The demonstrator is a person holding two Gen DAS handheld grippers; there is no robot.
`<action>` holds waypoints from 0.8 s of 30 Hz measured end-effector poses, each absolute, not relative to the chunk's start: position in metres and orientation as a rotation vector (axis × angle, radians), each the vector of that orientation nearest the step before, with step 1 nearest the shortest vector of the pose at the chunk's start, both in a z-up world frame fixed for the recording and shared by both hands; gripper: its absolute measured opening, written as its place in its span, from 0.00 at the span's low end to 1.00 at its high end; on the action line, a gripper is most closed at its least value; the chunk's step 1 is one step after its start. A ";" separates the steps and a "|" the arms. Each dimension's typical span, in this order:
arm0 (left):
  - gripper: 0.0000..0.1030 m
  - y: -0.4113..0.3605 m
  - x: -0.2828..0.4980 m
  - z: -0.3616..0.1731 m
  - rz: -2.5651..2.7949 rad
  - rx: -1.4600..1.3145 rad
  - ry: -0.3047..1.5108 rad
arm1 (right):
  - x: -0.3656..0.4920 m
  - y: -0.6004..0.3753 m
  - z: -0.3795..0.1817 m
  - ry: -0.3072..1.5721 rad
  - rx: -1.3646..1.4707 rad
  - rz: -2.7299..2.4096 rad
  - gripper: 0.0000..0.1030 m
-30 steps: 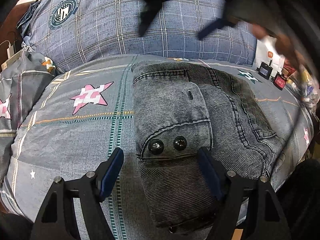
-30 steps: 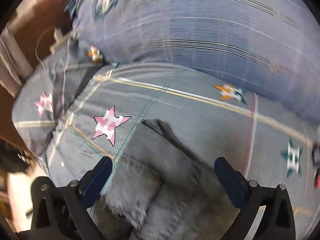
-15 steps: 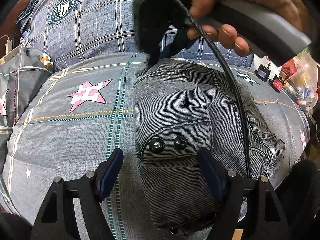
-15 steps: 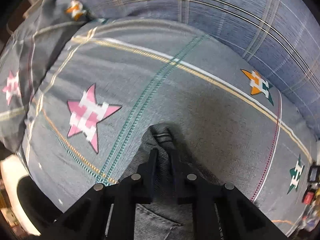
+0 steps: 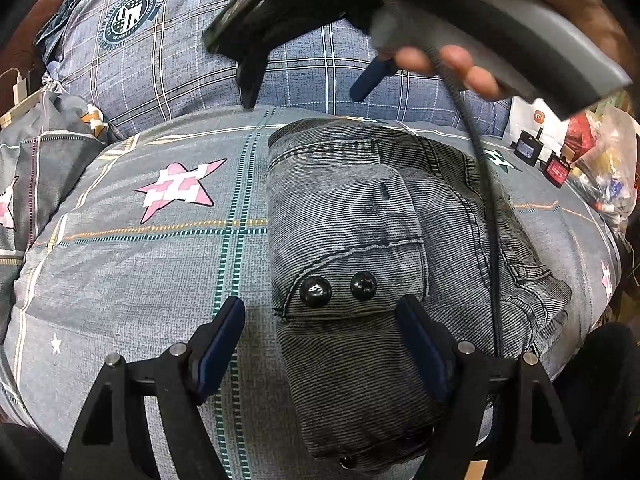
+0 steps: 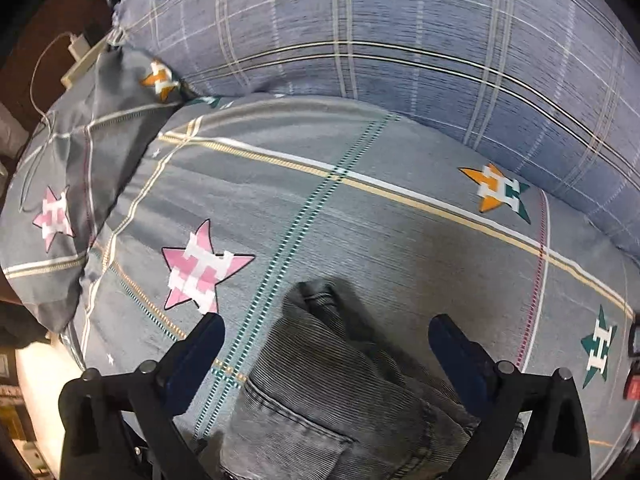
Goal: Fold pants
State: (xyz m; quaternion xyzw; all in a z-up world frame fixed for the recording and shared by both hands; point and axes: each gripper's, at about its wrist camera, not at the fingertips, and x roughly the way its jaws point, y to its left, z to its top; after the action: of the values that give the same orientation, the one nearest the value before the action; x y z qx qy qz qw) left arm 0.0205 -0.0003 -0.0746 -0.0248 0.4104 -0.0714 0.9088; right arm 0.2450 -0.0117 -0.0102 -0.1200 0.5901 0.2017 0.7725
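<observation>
Grey denim pants (image 5: 344, 240) lie folded into a compact bundle on the bed, with two black buttons facing up. My left gripper (image 5: 320, 340) is open and low over the near end: its left finger rests over the sheet and its right finger over the denim, neither pressing. In the left wrist view my right gripper (image 5: 308, 84), held by a hand (image 5: 440, 60), hovers above the far edge. Its jaws are opening, with nothing pinched between them. From the right wrist view, the right gripper (image 6: 324, 344) straddles the far corner of the pants (image 6: 320, 400) without touching it.
The star-patterned grey sheet (image 5: 140, 260) spreads left of the pants. A blue plaid pillow (image 5: 180, 40) lies behind, and a grey pillow (image 6: 60, 180) at far left. Small boxes (image 5: 528, 148) and clutter sit at the right edge. A charger with cable (image 6: 80, 46) lies by the headboard.
Half a second ago my right gripper was shut on the far corner of the pants. It has let go, opened wide and now sits above that corner. The left gripper stayed put.
</observation>
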 end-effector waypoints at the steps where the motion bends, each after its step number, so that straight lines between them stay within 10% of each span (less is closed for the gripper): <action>1: 0.77 0.000 0.021 -0.075 -0.148 -0.051 0.846 | 0.248 -0.004 -0.015 1.290 -0.297 0.430 1.00; 4: 0.77 0.000 0.021 -0.075 -0.152 -0.050 0.846 | 0.249 0.015 -0.038 1.360 -0.401 0.428 0.78; 6: 0.77 0.001 0.022 -0.075 -0.153 -0.052 0.847 | 0.252 0.023 -0.053 1.405 -0.447 0.403 0.32; 12: 0.77 0.002 0.022 -0.076 -0.159 -0.057 0.848 | 0.263 0.017 -0.058 1.436 -0.386 0.388 0.09; 24: 0.77 0.001 0.020 -0.076 -0.147 -0.060 0.837 | 0.254 -0.023 -0.028 1.265 -0.174 0.302 0.11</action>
State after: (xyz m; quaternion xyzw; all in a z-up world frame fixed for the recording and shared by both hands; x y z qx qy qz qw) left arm 0.0201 0.0007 -0.0758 -0.0292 0.4059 -0.0712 0.9107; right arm 0.2543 -0.0232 -0.0282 -0.0811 0.5880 0.1404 0.7924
